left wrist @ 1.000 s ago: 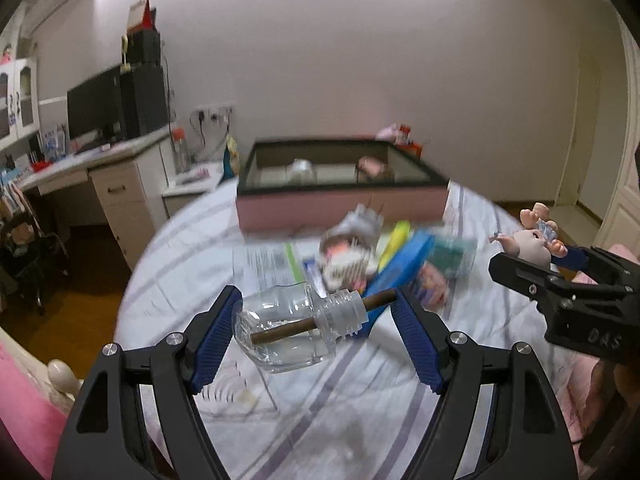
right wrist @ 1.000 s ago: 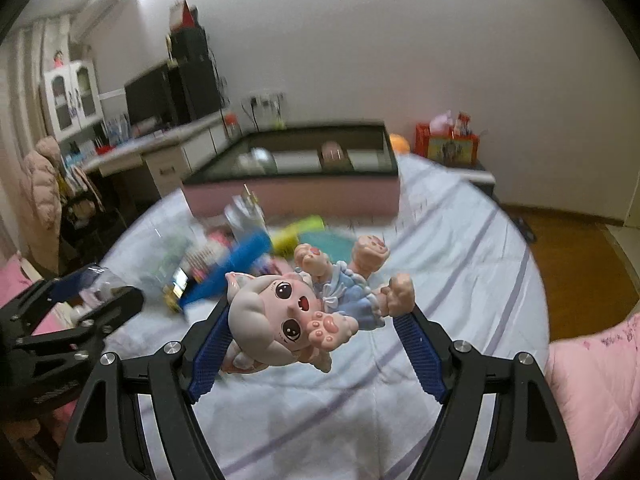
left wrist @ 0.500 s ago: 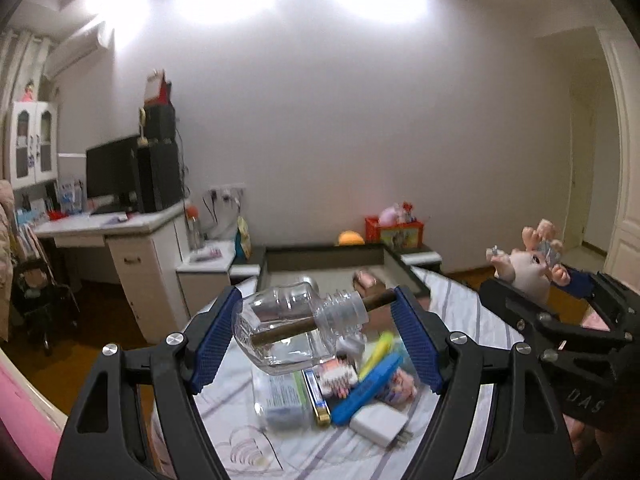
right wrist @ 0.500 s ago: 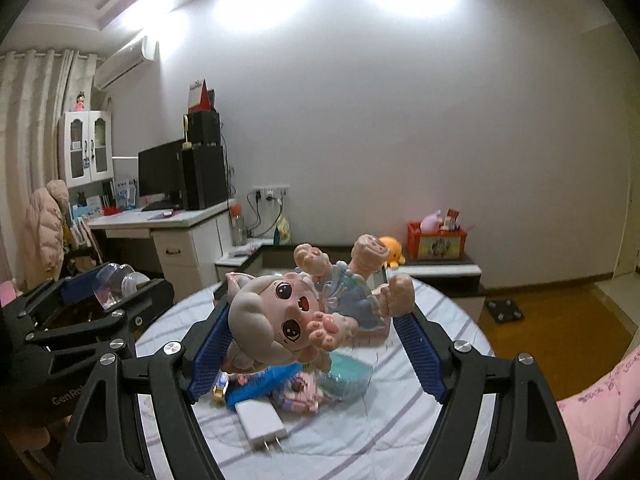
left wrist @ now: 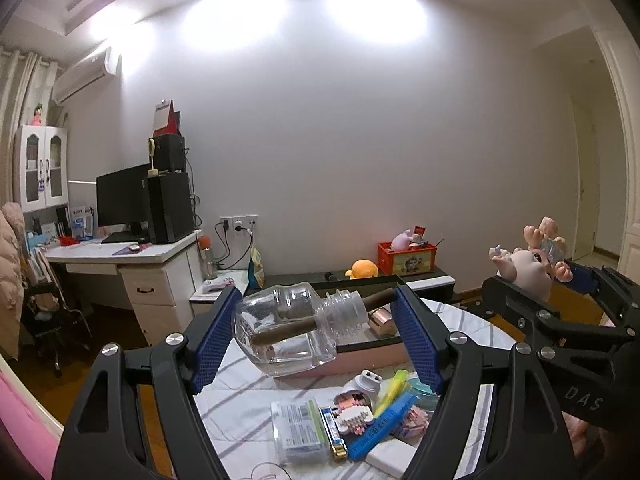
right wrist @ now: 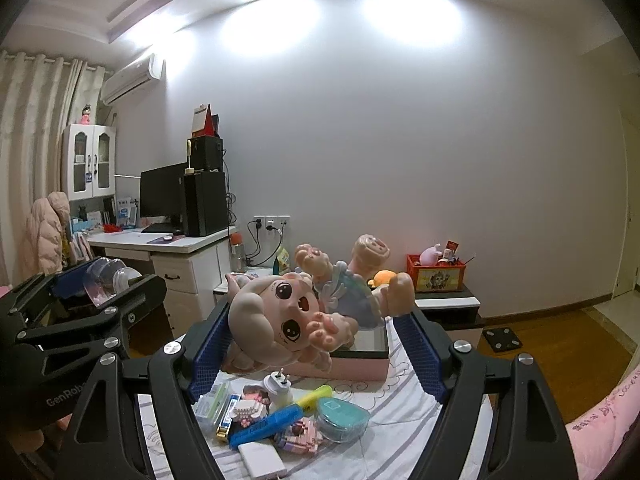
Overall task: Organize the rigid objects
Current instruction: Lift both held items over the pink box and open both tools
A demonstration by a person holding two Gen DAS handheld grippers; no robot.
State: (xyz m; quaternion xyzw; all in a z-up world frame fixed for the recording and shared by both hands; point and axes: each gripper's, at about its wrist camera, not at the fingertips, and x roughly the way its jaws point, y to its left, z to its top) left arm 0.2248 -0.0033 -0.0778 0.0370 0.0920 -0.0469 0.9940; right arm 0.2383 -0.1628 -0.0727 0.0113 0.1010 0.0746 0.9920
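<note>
Two items were mid-transfer: the left gripper (left wrist: 316, 340) had its jaws pinching a clear glass bottle (left wrist: 292, 332), the right gripper (right wrist: 316, 348) a pink doll (right wrist: 288, 320), both held above the bed. The pink storage box (right wrist: 352, 368) apparently held little; a pile including a blue marker (right wrist: 266, 426) awaited sorting.

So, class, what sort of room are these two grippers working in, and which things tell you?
Probably a bedroom or home study: a desk with a monitor, an air conditioner on the wall, and a crate of toys.
</note>
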